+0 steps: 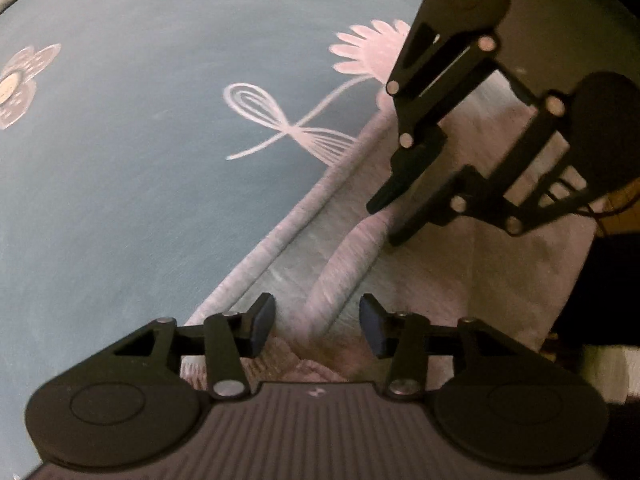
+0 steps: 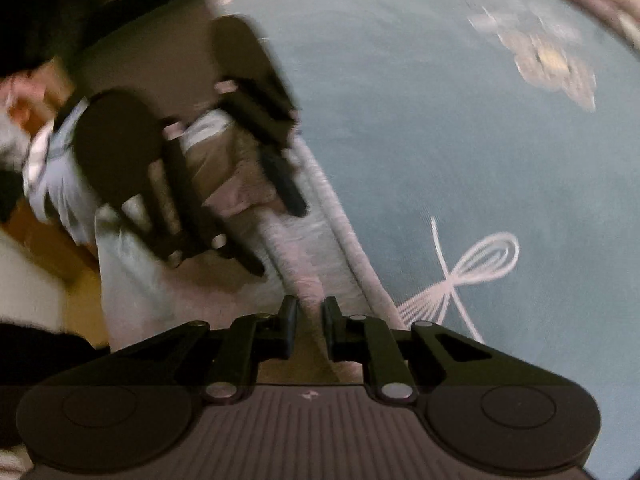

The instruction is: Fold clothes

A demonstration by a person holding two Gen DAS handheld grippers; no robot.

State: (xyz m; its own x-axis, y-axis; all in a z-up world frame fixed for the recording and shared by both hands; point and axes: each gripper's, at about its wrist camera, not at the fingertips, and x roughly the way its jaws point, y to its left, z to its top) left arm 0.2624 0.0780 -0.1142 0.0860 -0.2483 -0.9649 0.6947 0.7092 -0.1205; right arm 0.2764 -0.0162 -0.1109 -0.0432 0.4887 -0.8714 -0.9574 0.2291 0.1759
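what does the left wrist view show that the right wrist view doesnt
Only the left wrist view: a pink fringed flower and the left tool from behind, open over a pink hem. Only the right wrist view: the right tool from behind, nearly shut around a fold, and a white cloth. Both: the blue fabric, its bow print, each other's tool.

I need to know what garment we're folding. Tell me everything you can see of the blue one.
The blue garment looks like soft brushed fabric, spread flat. It carries pale pink prints: a bow and flowers. Ribbed pink trim borders its edge. The right hand-held gripper has its jaws nearly shut around a strip of this trim; the left hand-held gripper is open over it.
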